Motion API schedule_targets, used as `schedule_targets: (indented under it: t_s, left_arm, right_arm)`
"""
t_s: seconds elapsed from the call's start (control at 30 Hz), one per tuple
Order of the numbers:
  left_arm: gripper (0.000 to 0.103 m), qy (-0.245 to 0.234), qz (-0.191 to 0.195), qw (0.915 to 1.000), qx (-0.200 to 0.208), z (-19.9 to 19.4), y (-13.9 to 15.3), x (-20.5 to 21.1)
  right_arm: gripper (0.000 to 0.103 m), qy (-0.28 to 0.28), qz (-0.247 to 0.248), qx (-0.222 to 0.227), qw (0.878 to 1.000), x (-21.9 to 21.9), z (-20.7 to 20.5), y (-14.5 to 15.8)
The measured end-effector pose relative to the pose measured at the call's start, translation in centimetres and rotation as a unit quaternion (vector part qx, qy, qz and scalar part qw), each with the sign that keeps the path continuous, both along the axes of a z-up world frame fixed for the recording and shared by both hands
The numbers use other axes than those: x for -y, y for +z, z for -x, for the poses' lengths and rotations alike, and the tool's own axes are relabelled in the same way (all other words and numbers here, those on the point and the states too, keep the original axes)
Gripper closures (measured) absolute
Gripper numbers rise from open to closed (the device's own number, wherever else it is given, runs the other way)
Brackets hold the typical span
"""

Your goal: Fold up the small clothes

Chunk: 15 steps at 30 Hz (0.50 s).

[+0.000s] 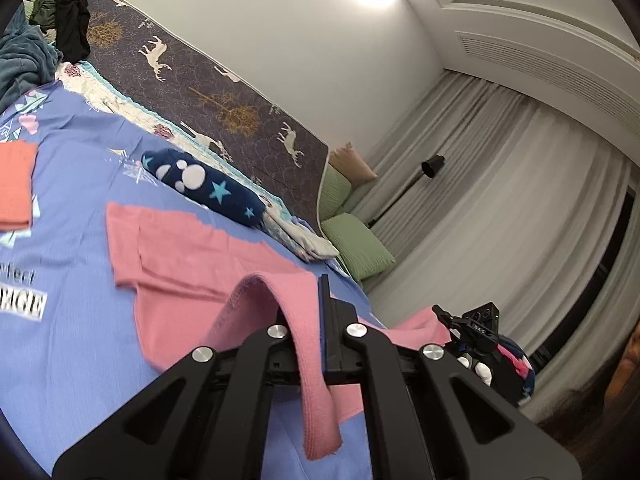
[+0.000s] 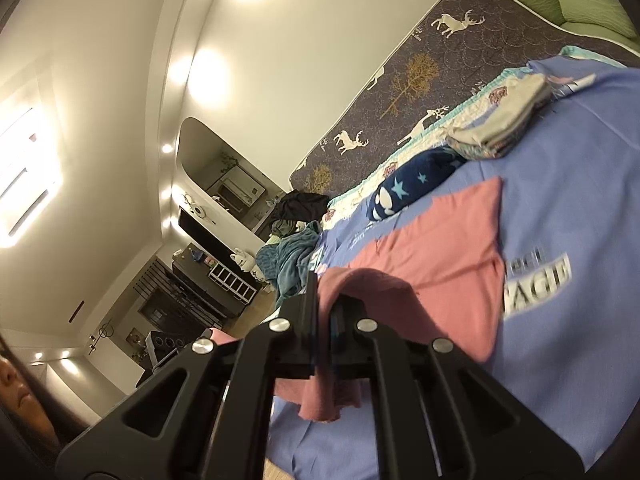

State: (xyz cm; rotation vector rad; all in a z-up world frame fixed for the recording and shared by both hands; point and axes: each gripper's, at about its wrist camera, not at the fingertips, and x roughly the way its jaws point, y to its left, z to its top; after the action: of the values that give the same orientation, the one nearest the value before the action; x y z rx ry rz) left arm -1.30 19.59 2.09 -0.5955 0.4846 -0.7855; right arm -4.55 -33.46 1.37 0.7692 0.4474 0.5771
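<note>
You've got both the left tongs [image 1: 316, 320] and right tongs [image 2: 324, 312] clenched on the near hem of the pink garment [image 1: 192, 256] lying on the bed [image 1: 80, 240], so judging by that its fold is barely begun; the teal pile [image 2: 288, 260] looks unfolded.

The blue sheet [image 1: 80, 220] has bare room on both sides of the pink garment [image 1: 192, 256]. Past it, a rolled navy blanket [image 1: 208, 184] and a stack of folded clothes [image 2: 500, 128] lie in the way. An orange cloth [image 1: 16, 184] lies off to the side.
</note>
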Motion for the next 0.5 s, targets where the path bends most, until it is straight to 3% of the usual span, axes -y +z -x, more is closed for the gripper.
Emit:
schedule_targets:
  t_s: [0.27, 0.5]
  left_arm:
    - [0.102, 0.022, -0.012, 0.9985, -0.047, -11.2, -0.4, 1.2]
    - [0.102, 0.033, -0.041, 0.9908, -0.125, -21.0, -4.9, 3.1]
  right_arm:
    - [0.097, -0.027, 0.037, -0.03, 0.998, 0.0, -9.6, 0.2]
    - [0.097, -0.061, 0.046, -0.11, 0.991, 1.0, -19.1, -4.1]
